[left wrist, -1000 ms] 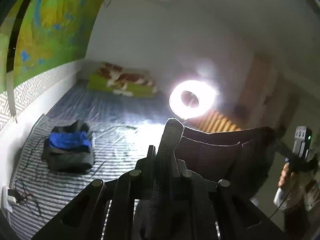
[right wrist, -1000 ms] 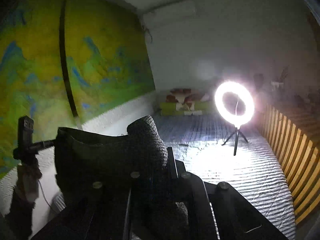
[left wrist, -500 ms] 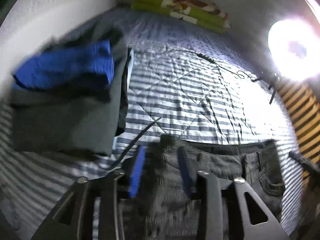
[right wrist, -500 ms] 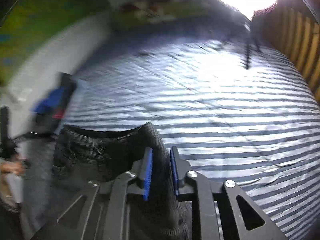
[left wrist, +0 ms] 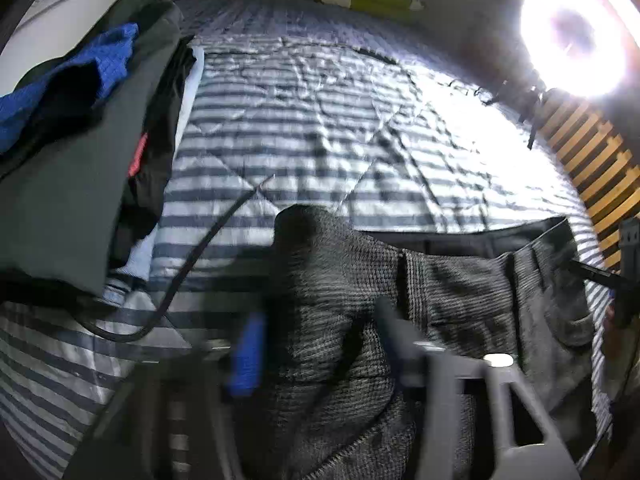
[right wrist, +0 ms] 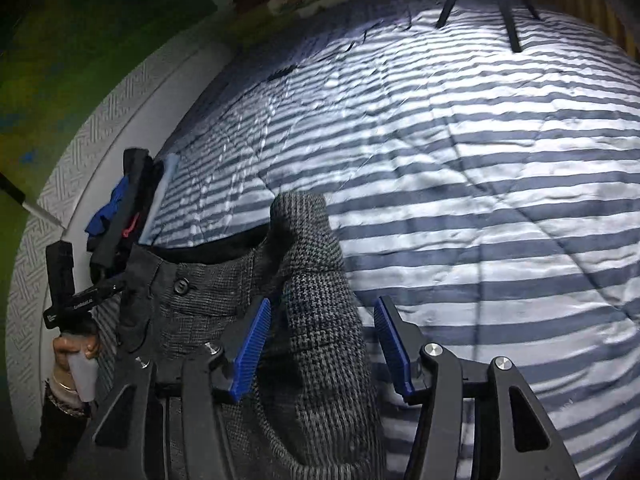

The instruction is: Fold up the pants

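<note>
You are at the lay-down step: the pants [right wrist: 208, 304] lie with their waistband stretched between your two tools on the striped bed [right wrist: 480, 168], one waistband corner humped up between each pair of pads. The right hand-held gripper [right wrist: 320, 344] has just been opening and stands well apart around its corner, pads clear; the left hand-held gripper [left wrist: 316, 344] has just closed a little, yet its blurred pads also seem off the cloth. Next, I judge, draw both back, then regrip for a fold.
</note>
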A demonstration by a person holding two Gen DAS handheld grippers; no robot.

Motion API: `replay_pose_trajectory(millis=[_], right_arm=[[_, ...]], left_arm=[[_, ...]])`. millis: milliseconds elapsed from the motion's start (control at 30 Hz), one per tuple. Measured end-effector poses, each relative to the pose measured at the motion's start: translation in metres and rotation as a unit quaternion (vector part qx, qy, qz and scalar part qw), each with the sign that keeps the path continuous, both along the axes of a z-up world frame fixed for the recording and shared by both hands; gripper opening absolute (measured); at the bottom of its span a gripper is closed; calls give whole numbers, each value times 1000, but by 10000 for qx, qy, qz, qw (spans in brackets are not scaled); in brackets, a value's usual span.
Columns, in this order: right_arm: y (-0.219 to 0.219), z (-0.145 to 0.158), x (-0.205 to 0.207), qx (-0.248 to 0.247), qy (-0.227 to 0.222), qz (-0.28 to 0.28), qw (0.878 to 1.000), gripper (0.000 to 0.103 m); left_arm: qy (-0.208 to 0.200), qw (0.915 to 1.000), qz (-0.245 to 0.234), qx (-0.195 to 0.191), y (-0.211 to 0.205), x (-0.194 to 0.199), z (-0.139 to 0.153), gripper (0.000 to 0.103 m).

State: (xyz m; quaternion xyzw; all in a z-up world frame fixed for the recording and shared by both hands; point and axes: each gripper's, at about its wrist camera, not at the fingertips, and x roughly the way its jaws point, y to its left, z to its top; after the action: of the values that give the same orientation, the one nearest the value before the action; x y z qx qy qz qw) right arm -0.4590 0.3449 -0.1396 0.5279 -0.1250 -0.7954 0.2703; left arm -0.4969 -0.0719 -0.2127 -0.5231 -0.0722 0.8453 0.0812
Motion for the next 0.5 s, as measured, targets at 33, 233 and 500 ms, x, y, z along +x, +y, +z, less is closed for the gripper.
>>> replay_pose_trajectory(millis=[33,233,500], right_arm=[[-2,-2,-2,15,-32,-7,10000,50],[8,-5,-9,-538,-106,-222,9982,54],[-9,-12,-17,-434,-114,-92,9990,18]], left_arm=[[24,10000,-6,-36,0,2,0,28],[242,9987,173,410,-26,10,17,13],[245,9982,273,470,-27,9,16,13]])
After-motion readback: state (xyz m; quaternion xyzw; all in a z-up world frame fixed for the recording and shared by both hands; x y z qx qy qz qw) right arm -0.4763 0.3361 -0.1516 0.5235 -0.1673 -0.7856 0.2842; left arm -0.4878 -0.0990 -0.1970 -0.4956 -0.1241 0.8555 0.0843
